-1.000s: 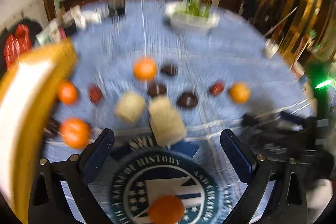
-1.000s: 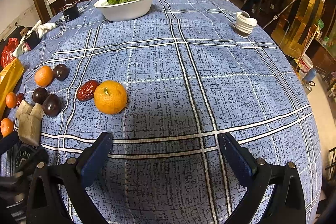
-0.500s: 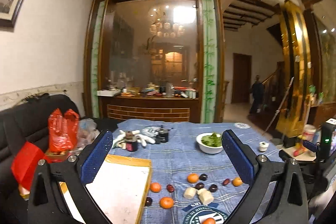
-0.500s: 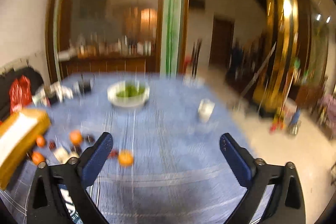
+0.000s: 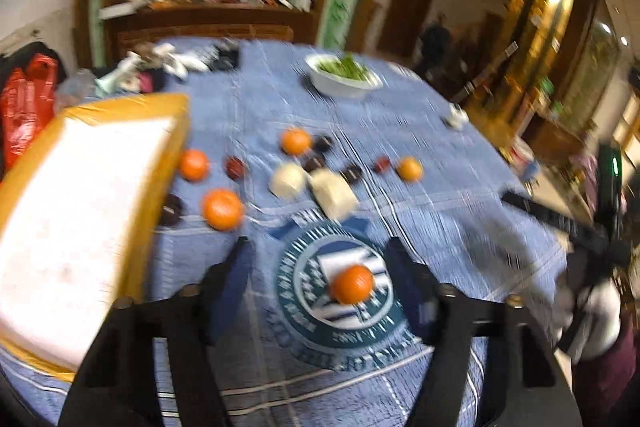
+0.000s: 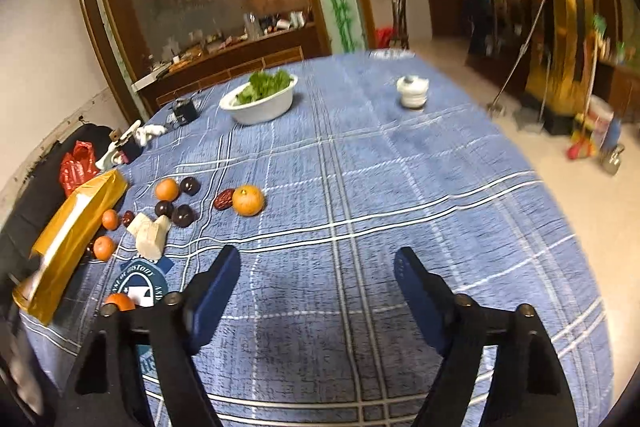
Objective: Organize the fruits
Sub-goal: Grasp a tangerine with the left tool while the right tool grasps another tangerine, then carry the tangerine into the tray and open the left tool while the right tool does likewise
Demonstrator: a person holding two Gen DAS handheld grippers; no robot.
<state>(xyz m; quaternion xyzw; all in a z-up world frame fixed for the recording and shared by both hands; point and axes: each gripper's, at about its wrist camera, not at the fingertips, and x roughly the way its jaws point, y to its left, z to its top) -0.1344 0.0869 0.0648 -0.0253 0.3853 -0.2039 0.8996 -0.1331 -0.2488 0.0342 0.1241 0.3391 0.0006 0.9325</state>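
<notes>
Two pale blocks [image 6: 149, 235], long axes pointing away, oranges [image 6: 248, 200] nearby

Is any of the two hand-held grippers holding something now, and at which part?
Nothing is held. The left hand-held gripper has an orange lying loose between its just-closing jaws, untouched. The right hand-held gripper, also closing, has only tablecloth below.

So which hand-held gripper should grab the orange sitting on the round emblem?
Left. The left hand-held gripper is open with that orange already between its fingers. The right hand-held gripper hangs over bare cloth, with the orange off to its left.
</notes>
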